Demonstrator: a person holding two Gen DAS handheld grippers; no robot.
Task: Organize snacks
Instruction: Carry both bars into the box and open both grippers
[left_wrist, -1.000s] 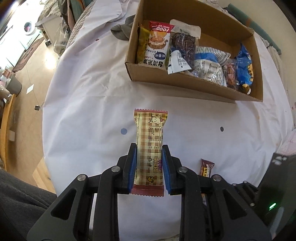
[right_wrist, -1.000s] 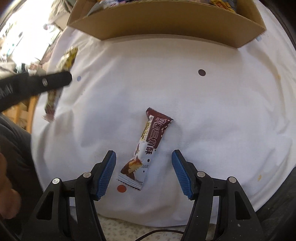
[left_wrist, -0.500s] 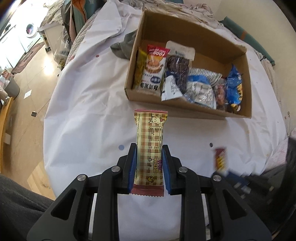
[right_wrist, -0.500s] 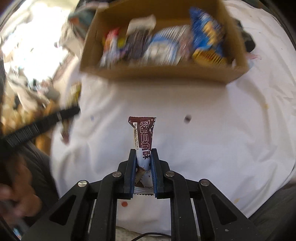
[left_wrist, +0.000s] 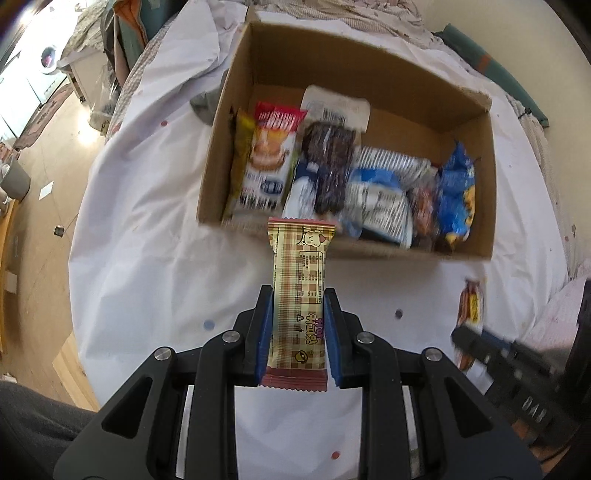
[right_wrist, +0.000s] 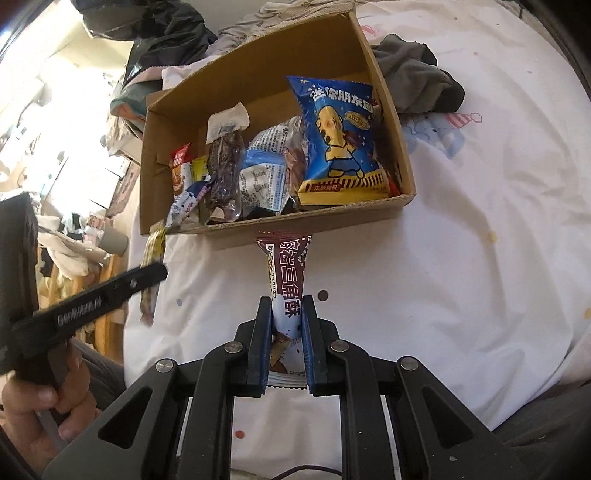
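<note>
Each gripper's jaws clamp a light, crushable snack bar low on its wrapper: left gripper (left_wrist: 298, 334) on plaid bar (left_wrist: 300, 280), right gripper (right_wrist: 287, 341) on brown bar (right_wrist: 285, 284).

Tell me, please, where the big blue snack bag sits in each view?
Left wrist view: the blue snack bag stands at the right end of the cardboard box.
Right wrist view: the same bag leans against the box's right wall, upper centre.
Shared landmark: the cardboard box.
</note>
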